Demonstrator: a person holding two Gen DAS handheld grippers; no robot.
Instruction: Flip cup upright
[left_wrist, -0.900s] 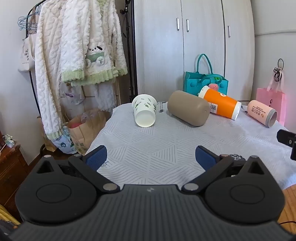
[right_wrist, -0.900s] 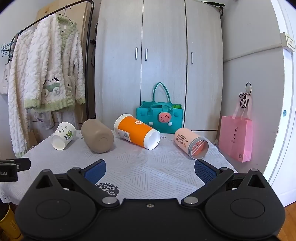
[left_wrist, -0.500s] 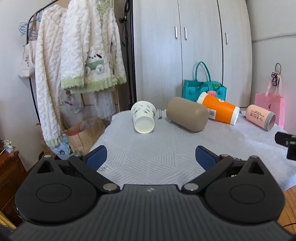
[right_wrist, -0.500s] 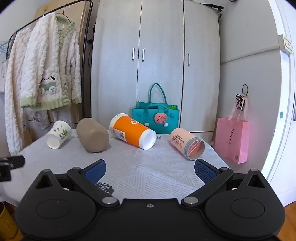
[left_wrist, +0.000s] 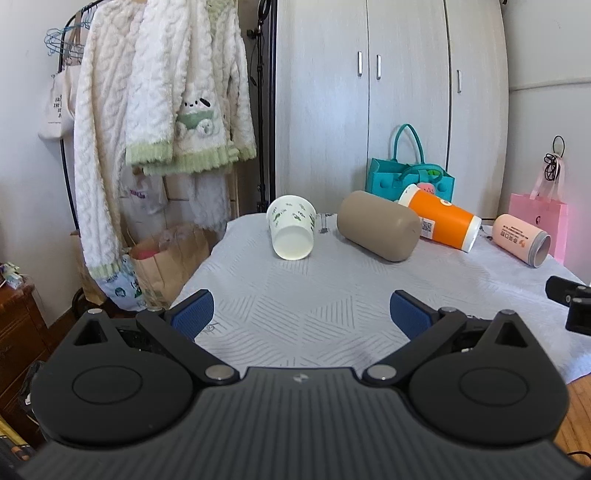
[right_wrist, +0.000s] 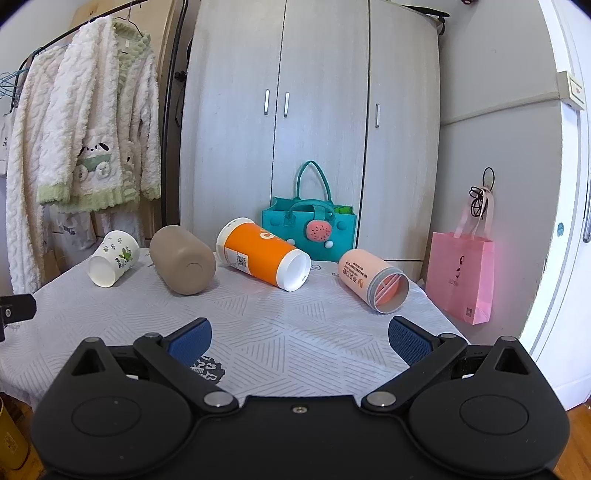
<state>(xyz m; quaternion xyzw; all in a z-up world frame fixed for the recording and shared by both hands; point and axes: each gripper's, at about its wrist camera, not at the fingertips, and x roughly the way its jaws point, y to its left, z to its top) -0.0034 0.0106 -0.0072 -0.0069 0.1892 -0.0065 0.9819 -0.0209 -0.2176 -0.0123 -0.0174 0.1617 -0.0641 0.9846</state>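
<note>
While both tools hang over the near edge of the table (left_wrist: 332, 295), four cups lie on their sides in a row at the far end. From the left that's a white cup (left_wrist: 291, 230) with green leaf prints, a tan cup (left_wrist: 376, 230), an orange cup (left_wrist: 439, 221) and a pink cup (left_wrist: 521, 240) (mouth facing the camera in the right view, something striped inside). The orange one's base end rests on the tan one. The left gripper (left_wrist: 301, 314) has its blue pads spread wide, nothing between them, and the right gripper (right_wrist: 299, 338) is spread just as wide and empty. A teal bag (right_wrist: 310, 229) sits behind the cups, a pink bag (right_wrist: 463, 273) off to the right.
</note>
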